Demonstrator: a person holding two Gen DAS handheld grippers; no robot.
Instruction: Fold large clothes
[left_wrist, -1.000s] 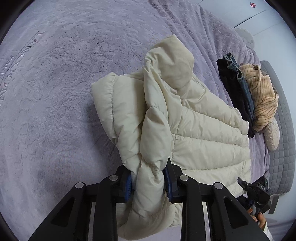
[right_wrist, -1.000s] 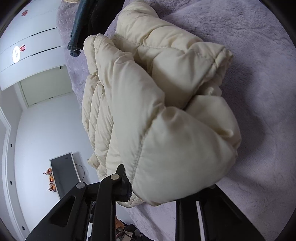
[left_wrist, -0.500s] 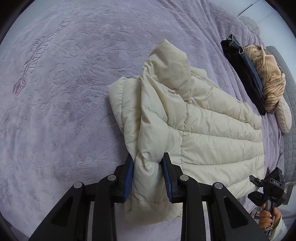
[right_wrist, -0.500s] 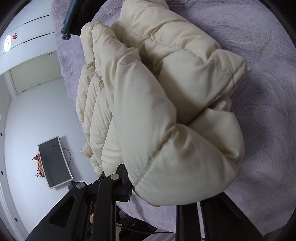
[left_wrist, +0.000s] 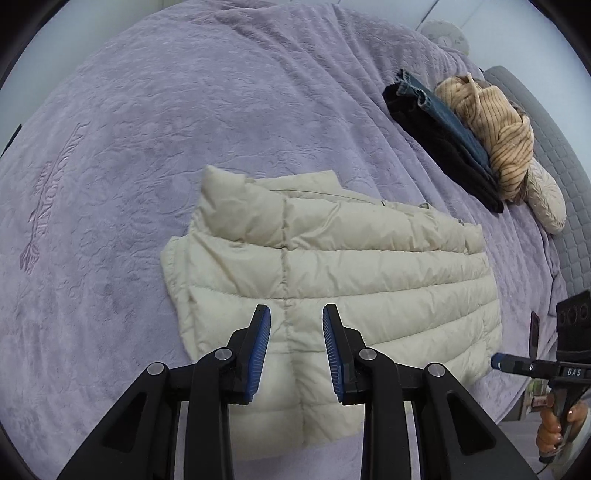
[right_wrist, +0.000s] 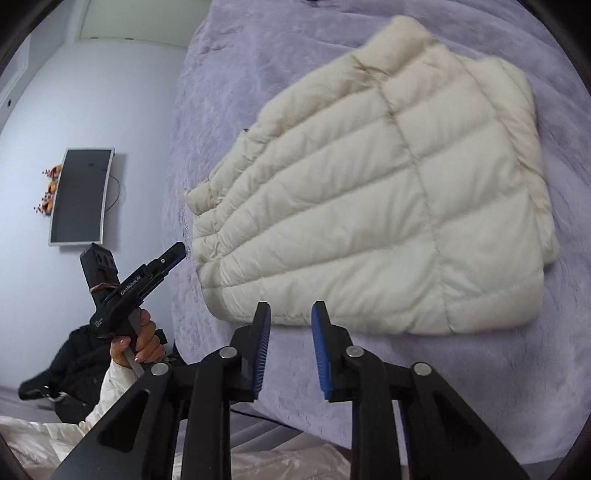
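A cream quilted puffer jacket (left_wrist: 332, 266) lies folded in a flat rectangle on the lilac bed cover (left_wrist: 147, 129). My left gripper (left_wrist: 295, 314) hovers over the jacket's near edge, open, with nothing between its blue pads. In the right wrist view the same jacket (right_wrist: 388, 192) lies just beyond my right gripper (right_wrist: 290, 310), whose jaws are closing on empty air above the cover. The left gripper (right_wrist: 177, 254) shows there too, held in a hand off the bed's edge. The right gripper's tip (left_wrist: 496, 361) appears at the right of the left wrist view.
A stack of dark trousers and jeans (left_wrist: 443, 140) with a tan striped sweater (left_wrist: 495, 125) sits at the far right of the bed, beside a pale pillow (left_wrist: 546, 199). A screen (right_wrist: 79, 195) hangs on the wall. Dark clothing (right_wrist: 74, 362) lies on the floor.
Both grippers have let go of the jacket and pulled up and back. The bunched sleeve and fold they held now lie flat, and the jacket rests as a neat rectangle.
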